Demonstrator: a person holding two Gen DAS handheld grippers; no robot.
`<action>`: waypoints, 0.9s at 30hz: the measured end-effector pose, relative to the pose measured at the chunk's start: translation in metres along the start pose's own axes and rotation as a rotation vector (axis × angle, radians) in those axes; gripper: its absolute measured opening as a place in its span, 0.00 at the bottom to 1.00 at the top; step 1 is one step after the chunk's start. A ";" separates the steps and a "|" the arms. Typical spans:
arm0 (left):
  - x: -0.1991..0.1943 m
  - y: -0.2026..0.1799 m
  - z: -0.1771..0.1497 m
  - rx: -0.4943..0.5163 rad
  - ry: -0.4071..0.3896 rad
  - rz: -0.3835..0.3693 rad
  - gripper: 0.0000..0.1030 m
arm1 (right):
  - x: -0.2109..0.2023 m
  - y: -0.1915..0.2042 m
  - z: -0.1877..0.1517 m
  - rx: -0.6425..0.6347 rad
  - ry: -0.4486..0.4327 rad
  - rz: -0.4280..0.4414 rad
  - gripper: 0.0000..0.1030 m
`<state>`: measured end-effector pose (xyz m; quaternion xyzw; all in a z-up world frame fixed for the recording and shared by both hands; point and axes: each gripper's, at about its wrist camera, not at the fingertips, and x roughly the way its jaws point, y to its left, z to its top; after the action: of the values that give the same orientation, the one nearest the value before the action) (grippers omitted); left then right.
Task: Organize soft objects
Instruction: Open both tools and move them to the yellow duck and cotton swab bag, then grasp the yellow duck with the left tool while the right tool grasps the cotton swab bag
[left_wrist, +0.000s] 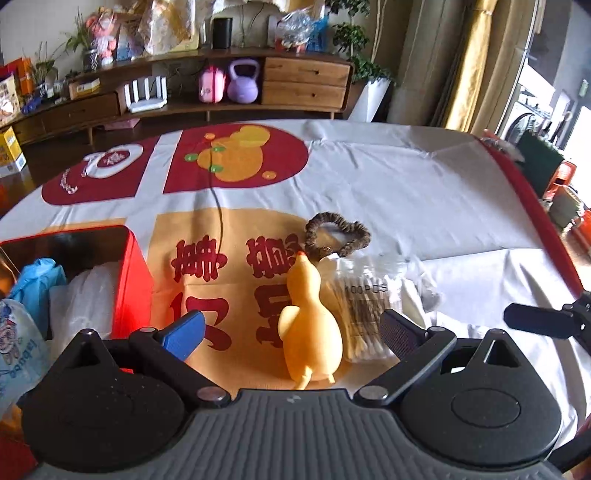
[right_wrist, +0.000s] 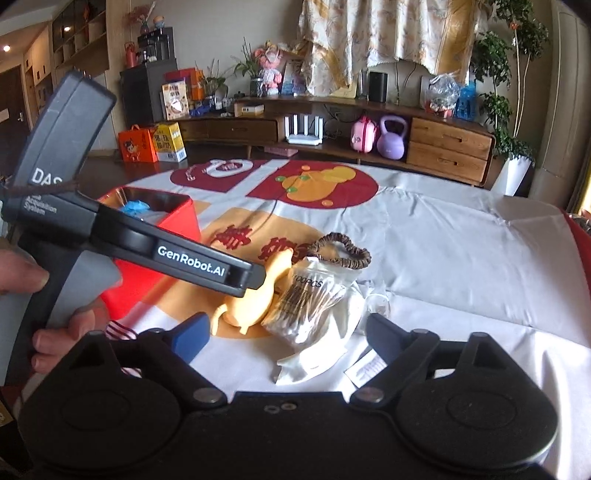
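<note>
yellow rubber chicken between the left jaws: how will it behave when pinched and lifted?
The rubber chicken looks smooth and glossy, so it may slip in the open left gripper. Its bulbous body probably squashes under a pinch. The thin neck likely droops once lifted. It leans against the cotton swab bag, so pulling it away may nudge that bag.

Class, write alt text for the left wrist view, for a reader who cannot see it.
The open left gripper hangs over a yellow rubber chicken lying on a printed tablecloth. A bag of cotton swabs and a brown scrunchie lie beside it; an open red box stands to the left.
</note>
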<state>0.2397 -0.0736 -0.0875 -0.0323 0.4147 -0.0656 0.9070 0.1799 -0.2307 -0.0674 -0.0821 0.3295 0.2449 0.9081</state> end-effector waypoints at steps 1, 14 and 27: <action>0.005 0.001 0.001 -0.005 0.006 0.003 0.98 | 0.006 -0.001 0.001 0.004 0.009 -0.001 0.82; 0.040 0.005 -0.001 0.006 0.046 0.010 0.91 | 0.053 0.003 0.006 -0.025 0.052 0.000 0.75; 0.048 0.002 -0.004 0.028 0.059 -0.116 0.40 | 0.072 0.003 0.003 -0.020 0.084 -0.003 0.73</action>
<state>0.2683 -0.0789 -0.1264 -0.0417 0.4376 -0.1249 0.8895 0.2282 -0.1991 -0.1110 -0.1020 0.3645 0.2433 0.8931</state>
